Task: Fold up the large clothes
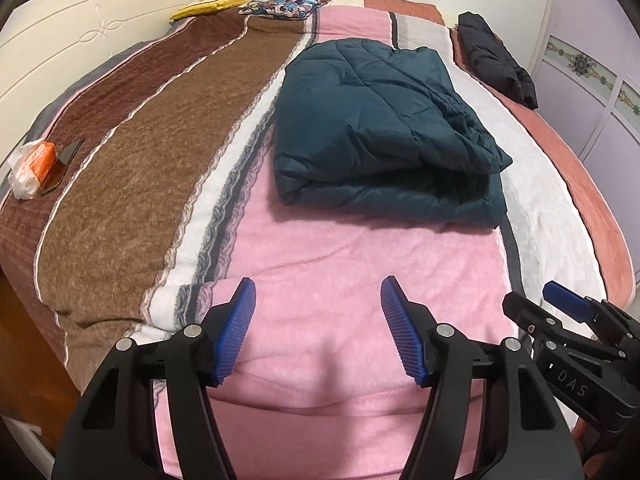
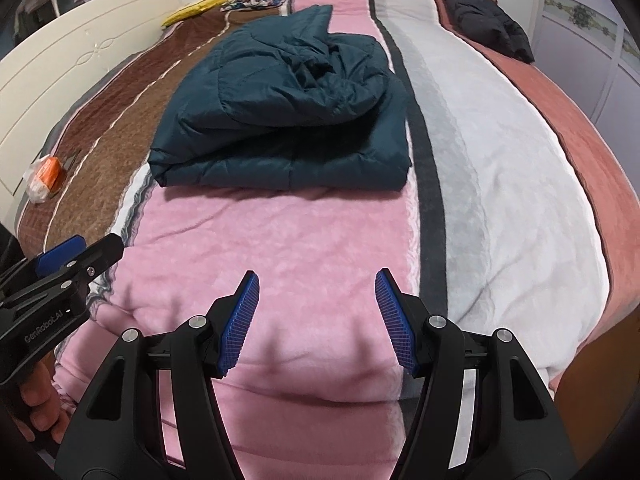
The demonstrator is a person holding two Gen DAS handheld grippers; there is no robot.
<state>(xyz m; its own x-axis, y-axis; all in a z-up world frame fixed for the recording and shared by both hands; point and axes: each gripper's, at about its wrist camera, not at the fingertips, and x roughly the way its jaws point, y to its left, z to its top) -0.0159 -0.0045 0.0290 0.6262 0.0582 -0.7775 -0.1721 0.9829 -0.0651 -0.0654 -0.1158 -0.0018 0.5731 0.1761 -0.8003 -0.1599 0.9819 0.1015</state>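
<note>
a: where's the teal jacket [image 1: 384, 136] lying?
b: folded into a thick bundle on the pink stripe of the blanket [image 1: 340, 264], mid-bed; its right edge reaches the dark stripe, its left edge stops by the white lace band; the folded front edge faces the grippers.
a: room around it?
b: a wide bare stretch of pink between the bundle and both grippers; brown stripes lie free to the left, white and rust ones to the right as far as the bed's rounded edge.
a: count things for me.
b: one teal jacket; one black jacket [image 1: 494, 60] well apart at the far right edge; two pillows by the headboard [image 1: 80, 40], one yellow [image 1: 208, 5], one patterned [image 1: 286, 2]; one orange tissue pack [image 1: 32, 168] at the left with one dark phone [image 1: 70, 152] beside it.
a: and the fingers?
b: left gripper [image 1: 318, 330] spread wide, nothing between its blue fingers [image 1: 236, 332]; right gripper [image 2: 318, 324] likewise parted and empty; both hang over the pink near edge, side by side, apart from the jacket.
</note>
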